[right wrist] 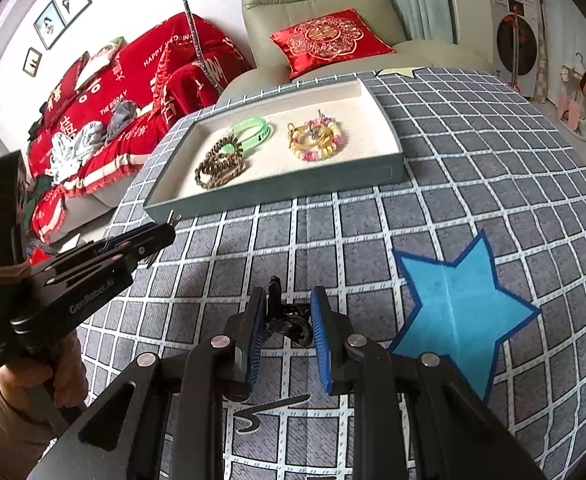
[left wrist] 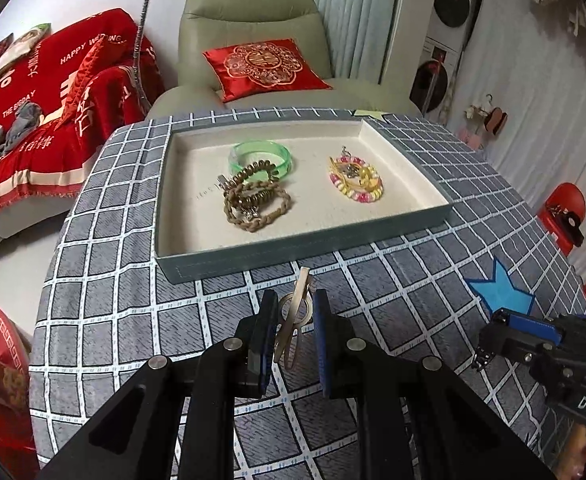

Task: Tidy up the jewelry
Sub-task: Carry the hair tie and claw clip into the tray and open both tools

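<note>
A teal tray (left wrist: 253,258) with a cream lining sits on the checked tablecloth and also shows in the right wrist view (right wrist: 277,190). In it lie a green bangle (left wrist: 261,156), brown braided bracelets (left wrist: 255,200) and a pink and gold bead bracelet (left wrist: 357,178). My left gripper (left wrist: 293,308) is shut on a silver hair clip (left wrist: 297,312), held just in front of the tray's near wall. My right gripper (right wrist: 285,312) is shut on a black hair clip (right wrist: 287,318), low over the cloth beside a blue star (right wrist: 457,308).
A green armchair (left wrist: 253,40) with a red cushion stands behind the table. A sofa with a red throw (left wrist: 53,112) is at the left. A red stool (left wrist: 565,212) stands at the right. The table edge curves away at the left.
</note>
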Demonstrator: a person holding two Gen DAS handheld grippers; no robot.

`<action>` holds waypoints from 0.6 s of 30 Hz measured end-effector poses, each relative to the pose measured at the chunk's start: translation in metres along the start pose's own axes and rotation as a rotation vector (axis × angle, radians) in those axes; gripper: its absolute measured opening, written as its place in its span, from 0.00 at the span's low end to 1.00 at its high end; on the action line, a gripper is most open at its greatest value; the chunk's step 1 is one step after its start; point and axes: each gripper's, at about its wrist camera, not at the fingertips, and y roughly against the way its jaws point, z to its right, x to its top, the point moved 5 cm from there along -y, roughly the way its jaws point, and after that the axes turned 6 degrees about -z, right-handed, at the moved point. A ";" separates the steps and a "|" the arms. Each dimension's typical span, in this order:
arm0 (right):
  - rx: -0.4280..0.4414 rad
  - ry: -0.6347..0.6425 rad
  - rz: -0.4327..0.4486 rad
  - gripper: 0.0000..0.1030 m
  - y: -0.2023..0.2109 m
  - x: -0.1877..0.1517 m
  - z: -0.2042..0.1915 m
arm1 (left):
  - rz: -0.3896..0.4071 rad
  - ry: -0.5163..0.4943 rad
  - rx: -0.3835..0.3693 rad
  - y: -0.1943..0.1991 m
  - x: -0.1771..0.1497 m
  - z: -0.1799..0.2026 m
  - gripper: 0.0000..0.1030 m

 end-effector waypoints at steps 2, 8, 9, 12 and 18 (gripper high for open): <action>0.015 -0.006 0.001 0.24 0.001 0.004 0.001 | 0.010 0.008 0.001 0.004 0.002 -0.002 0.33; 0.043 -0.017 0.024 0.24 0.009 0.026 0.006 | 0.040 0.030 -0.008 0.015 0.010 -0.010 0.33; 0.046 -0.018 0.027 0.24 0.010 0.030 0.007 | 0.044 0.036 -0.009 0.017 0.012 -0.011 0.33; 0.048 -0.015 0.039 0.24 0.012 0.044 0.009 | 0.055 0.055 -0.016 0.020 0.019 -0.017 0.33; 0.061 -0.017 0.048 0.24 0.009 0.067 0.012 | 0.068 0.066 -0.008 0.019 0.036 -0.023 0.33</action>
